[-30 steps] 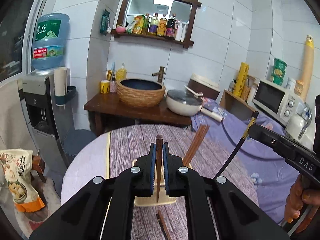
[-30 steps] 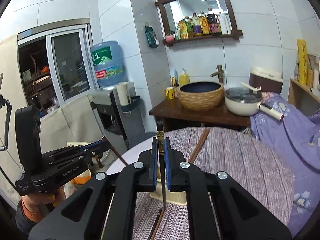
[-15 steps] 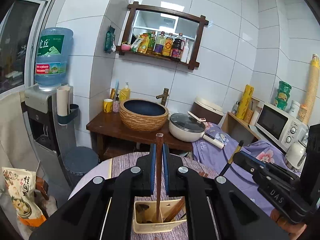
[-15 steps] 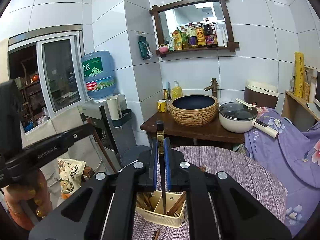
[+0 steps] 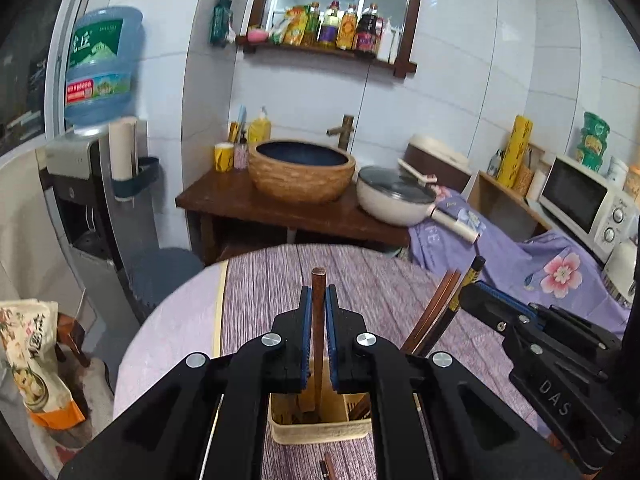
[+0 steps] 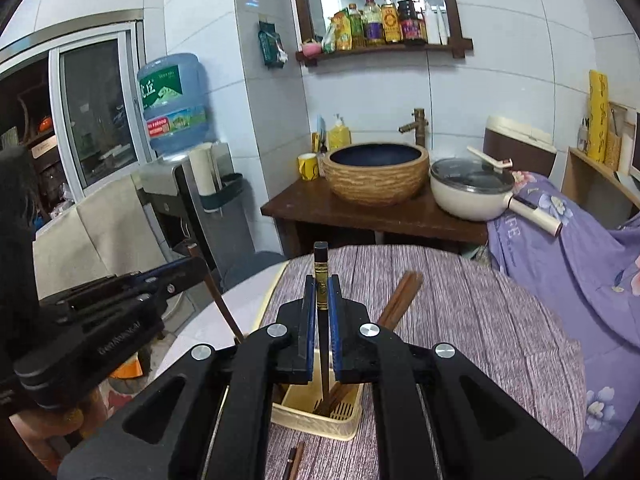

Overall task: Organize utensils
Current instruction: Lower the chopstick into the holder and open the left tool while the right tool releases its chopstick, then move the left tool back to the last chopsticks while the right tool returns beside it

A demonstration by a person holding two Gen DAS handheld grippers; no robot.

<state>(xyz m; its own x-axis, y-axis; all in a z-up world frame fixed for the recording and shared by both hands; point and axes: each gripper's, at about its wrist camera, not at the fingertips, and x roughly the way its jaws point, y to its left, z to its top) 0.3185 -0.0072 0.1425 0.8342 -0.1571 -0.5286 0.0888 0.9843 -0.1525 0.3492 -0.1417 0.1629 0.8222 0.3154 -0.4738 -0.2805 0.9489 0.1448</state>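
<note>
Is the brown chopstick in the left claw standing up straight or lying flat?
Standing up straight. The left gripper pinches the brown chopstick between its blue pads, top end up, lower end pointing down into the beige holder.

Holder: cream plastic utensil holder [image 5: 320,434] sits low in the frame centre, on the round table with purple wood-grain cloth [image 5: 360,276].
In the holder: brown wooden chopsticks [image 5: 434,308] lean out toward the upper right.
Left gripper [image 5: 319,320]: above the holder, with 1 brown wooden chopstick [image 5: 318,300] upright between its pads, lower end inside the holder.
Right gripper [image 6: 321,316]: above the holder, with 1 black chopstick with a gold band [image 6: 321,280] upright, tip inside.
Loose piece: 1 chopstick end [image 6: 295,460] lies on the table before the holder, at the bottom edge.
Behind the table: dark wooden side table [image 5: 280,210] carrying a woven basin [image 5: 301,170], white lidded pot [image 5: 394,196] to its right.
</note>
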